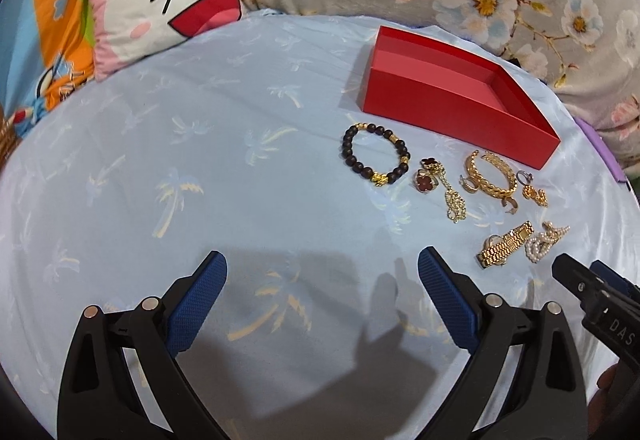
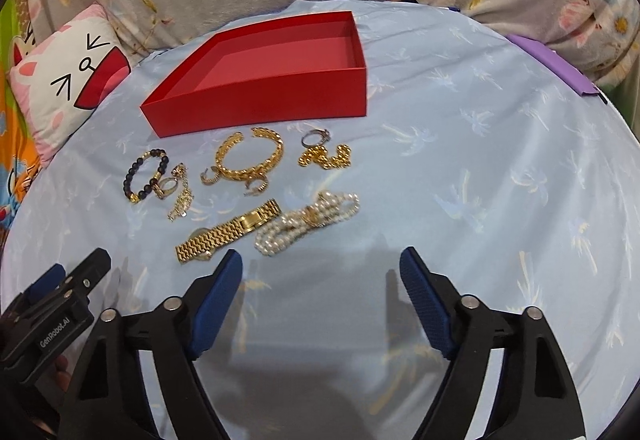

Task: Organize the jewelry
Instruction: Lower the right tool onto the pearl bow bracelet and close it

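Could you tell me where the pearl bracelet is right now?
The pearl bracelet lies on the sheet just ahead of the right claw, beside the gold watch.

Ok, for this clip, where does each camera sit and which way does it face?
Left wrist: on the left claw, open and low over the blue sheet, looking toward the red box; the right claw shows at lower right.
Right wrist: on the right claw, open, aimed at the gold watch and pearl strand; the left claw shows at lower left.
Shared: box, jewelry, cat pillow.
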A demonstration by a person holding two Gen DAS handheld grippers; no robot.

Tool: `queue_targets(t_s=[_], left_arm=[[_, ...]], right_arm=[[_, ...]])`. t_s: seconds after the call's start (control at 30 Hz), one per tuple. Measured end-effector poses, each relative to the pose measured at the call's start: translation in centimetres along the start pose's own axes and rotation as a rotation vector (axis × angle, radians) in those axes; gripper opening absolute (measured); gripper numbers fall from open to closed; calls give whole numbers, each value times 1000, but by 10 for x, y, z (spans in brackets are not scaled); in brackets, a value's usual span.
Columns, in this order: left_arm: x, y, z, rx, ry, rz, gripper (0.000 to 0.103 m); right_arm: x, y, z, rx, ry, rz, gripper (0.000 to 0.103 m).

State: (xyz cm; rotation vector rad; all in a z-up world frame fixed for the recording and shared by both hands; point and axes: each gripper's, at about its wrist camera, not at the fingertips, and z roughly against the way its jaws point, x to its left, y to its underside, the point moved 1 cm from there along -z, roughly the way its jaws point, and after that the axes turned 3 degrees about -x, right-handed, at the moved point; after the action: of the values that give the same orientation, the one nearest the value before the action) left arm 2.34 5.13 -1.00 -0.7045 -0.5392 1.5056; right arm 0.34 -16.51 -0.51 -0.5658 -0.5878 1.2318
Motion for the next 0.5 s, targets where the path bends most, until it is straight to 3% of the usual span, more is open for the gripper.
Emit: queue_targets(t_s=[0.2, 0.5], left_arm=[[12, 2, -3, 19, 21, 67, 94], [8, 2, -4, 25, 24, 44, 95]], right_arm=[[3, -2, -15, 45, -8, -42, 38], [0, -12, -23, 55, -72, -109, 38]])
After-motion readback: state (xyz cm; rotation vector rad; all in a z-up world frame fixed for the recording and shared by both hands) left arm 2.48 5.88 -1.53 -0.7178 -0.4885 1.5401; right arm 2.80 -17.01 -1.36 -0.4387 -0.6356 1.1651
